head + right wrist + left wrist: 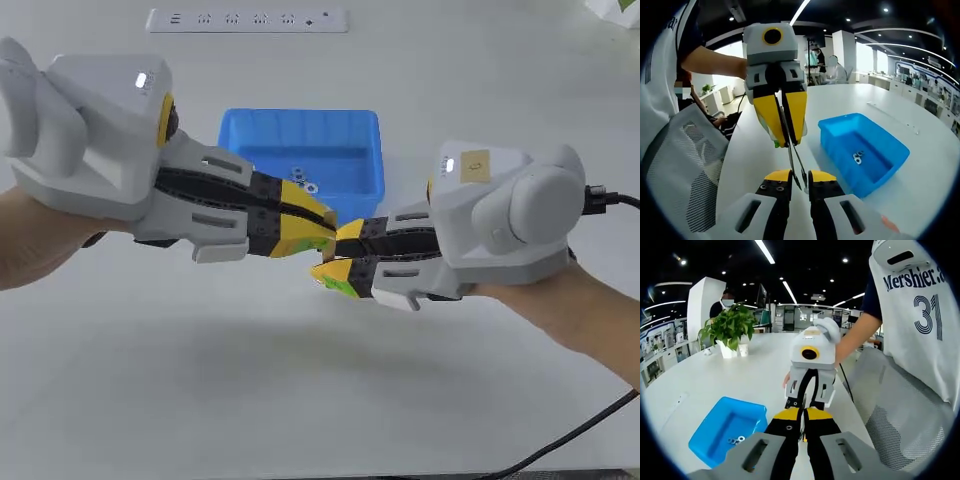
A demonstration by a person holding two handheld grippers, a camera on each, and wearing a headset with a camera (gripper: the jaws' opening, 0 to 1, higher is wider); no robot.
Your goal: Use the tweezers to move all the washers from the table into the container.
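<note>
Left tool (326, 226): you have it clenched on the tweezers (791, 152), held clear of the tabletop (300, 390). Container (300, 128): blue, behind both tools, with a few washers (300, 181) already lying in it. Remaining: no washer can be made out on the tabletop, so the task looks near done, though the patch beneath your tools is hidden. Right tool (335, 256): jaws stand narrow about the tweezer tips; whether they grip cannot be told.
</note>
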